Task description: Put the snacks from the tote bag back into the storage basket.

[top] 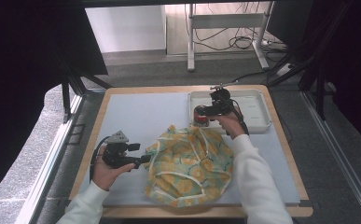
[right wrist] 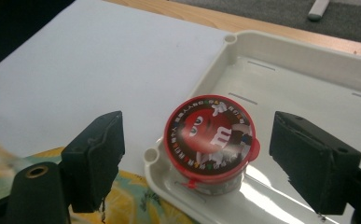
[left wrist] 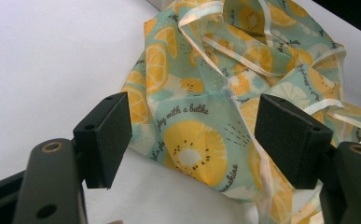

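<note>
Risk of tipping: right gripper (right wrist: 194, 163) spread around red-lidded round candy tub (right wrist: 209, 140) in white plastic tray (right wrist: 308, 70); left gripper (left wrist: 192, 140) spread over lemon-print fabric bag (left wrist: 201, 140), liable to slip.

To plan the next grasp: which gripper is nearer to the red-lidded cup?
Right. The right gripper hovers just above the red-lidded cup in the white tray, jaws open; the left gripper is far off, at the bag.
</note>
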